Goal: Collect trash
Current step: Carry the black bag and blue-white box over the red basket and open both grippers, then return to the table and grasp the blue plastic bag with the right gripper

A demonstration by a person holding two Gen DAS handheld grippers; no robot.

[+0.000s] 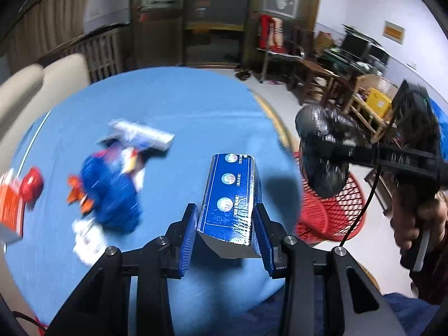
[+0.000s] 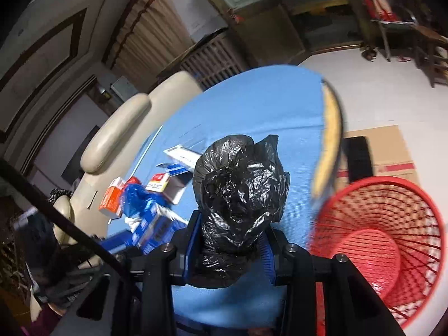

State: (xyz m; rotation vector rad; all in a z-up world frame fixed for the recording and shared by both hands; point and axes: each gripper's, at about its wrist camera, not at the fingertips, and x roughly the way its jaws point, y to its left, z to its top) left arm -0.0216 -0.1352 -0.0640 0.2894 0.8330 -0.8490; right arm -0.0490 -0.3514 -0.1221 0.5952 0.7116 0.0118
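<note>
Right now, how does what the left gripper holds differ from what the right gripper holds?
The left gripper clamps a rigid blue carton with flat printed faces; the right gripper clamps a crumpled black plastic bag, soft and shapeless. The carton is over the blue table; the bag hangs nearer the red mesh basket. Both are pinched between blue pads, lifted clear.

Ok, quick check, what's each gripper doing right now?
Left gripper: closed on the blue carton, lifted over the table.
Right gripper: closed on the crumpled black plastic bag, near the red basket.
</note>
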